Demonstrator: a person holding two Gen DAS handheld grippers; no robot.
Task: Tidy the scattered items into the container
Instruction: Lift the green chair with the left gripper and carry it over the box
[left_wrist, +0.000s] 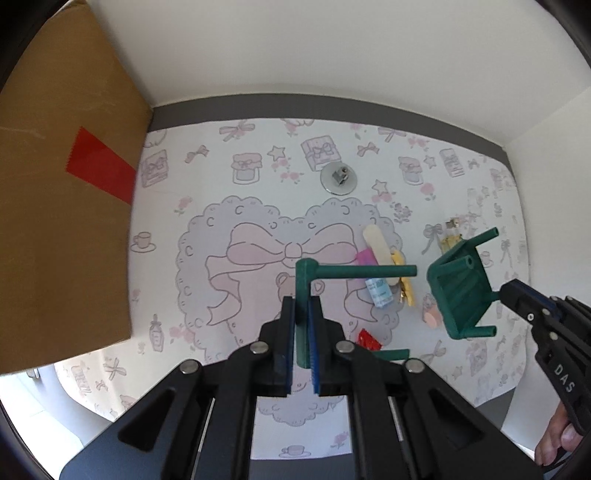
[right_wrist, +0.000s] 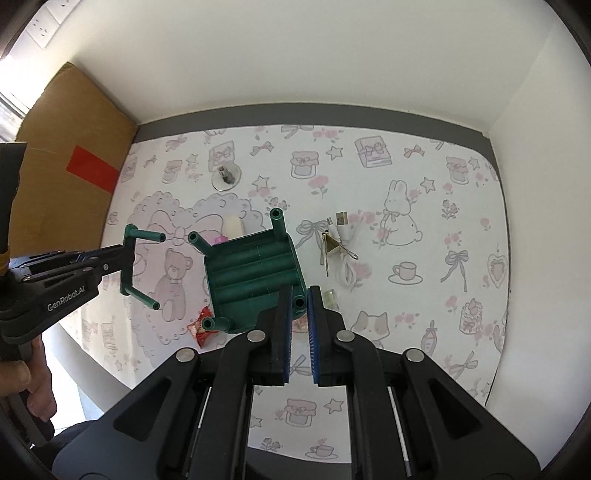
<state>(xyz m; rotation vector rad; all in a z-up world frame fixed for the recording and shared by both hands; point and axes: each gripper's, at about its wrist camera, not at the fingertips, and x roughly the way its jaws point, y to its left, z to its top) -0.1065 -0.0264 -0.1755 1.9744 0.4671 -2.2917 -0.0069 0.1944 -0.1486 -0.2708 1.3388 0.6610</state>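
Cardboard box (left_wrist: 62, 206) stood far left, presumably the container; left gripper (left_wrist: 303, 317) was clamped shut on a green U-shaped frame (left_wrist: 314, 280), right gripper (right_wrist: 298, 306) pinched a green stool-like rack (right_wrist: 255, 277) by one leg, both clear of the mat (right_wrist: 406, 332); sticks (left_wrist: 376, 245), tube (left_wrist: 380, 293), red wrapper (left_wrist: 369, 339), USB cable (right_wrist: 345, 243) lay loose below, nothing blocking the box.

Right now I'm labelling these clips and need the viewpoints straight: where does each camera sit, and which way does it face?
Left wrist: on the left gripper, looking steeply down at the patterned mat; its fingers clamp a green U-shaped piece; the right gripper and a hand show.
Right wrist: on the right gripper, facing down; its fingers pinch a leg of the green stool; the left gripper shows.
Shared: both green pieces, cardboard box, metal disc.
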